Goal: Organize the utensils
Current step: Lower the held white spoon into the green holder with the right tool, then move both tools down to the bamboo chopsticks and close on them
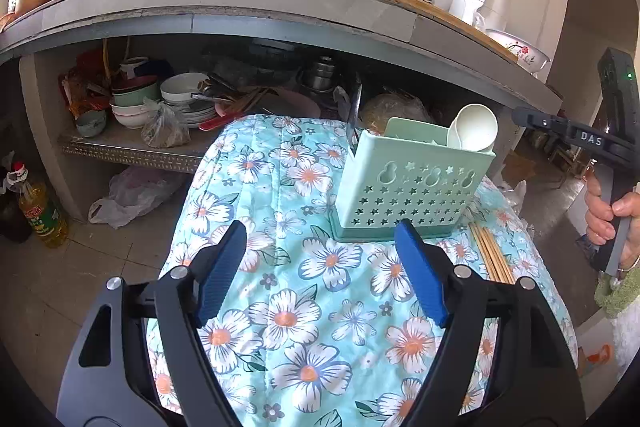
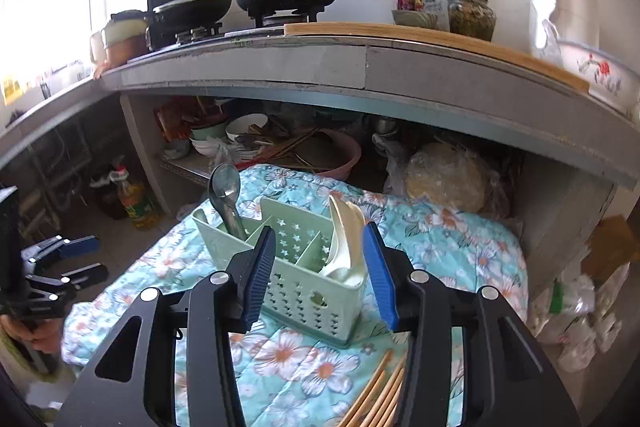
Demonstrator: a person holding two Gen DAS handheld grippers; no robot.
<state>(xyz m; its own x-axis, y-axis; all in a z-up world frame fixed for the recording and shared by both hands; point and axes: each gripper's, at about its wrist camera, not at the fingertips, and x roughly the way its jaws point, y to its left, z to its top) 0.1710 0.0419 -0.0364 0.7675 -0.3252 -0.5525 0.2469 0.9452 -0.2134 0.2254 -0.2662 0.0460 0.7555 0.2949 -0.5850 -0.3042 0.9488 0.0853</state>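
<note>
Above the caddy (image 2: pixel 304 267), the right claw (image 2: pixel 320 271) gapes, gripping nothing.

Pale green matt plastic caddy (image 2: pixel 304 287) pierced with stars; glossy metal spoon (image 2: pixel 225 187) and smooth white plastic spoons (image 2: pixel 344 239) inside; bare wooden chopsticks (image 2: pixel 376 395) on quilted floral cloth (image 1: pixel 320 327); tongs' blue ribbed pads (image 2: pixel 260 267), matt black arms

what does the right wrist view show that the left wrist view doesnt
Only the right wrist view: the caddy's inner dividers and the metal spoon standing in its far compartment, seen bowl-up.

Only the left wrist view: the hand gripping the other tool's handle.

Both: the green caddy, the white spoons in its end compartment, the chopsticks lying on the floral cloth, and each view's own jaws standing apart with nothing gripped.
</note>
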